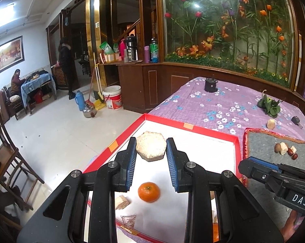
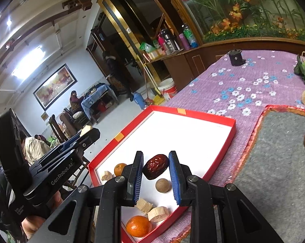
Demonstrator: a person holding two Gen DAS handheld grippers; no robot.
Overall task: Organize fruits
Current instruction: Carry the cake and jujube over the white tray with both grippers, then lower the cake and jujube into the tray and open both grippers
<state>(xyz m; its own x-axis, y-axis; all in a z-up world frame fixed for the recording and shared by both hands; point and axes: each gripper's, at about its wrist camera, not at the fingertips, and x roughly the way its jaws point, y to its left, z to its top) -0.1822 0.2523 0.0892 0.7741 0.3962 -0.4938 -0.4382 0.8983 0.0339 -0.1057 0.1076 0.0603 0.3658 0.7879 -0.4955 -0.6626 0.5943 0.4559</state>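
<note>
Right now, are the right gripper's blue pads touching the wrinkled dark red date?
Touching. The right wrist view shows the right gripper with both blue pads pressed against the date, held above the red box.

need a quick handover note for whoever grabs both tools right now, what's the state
Left tool: shut on a pale hexagonal slice, over the red box.
Right tool: shut on a red date, also over the box.
Done: two oranges, a round brown fruit and pale chunks lie in the box.
Left: drop both held pieces in; the grey mat still holds dates and other small pieces.
</note>
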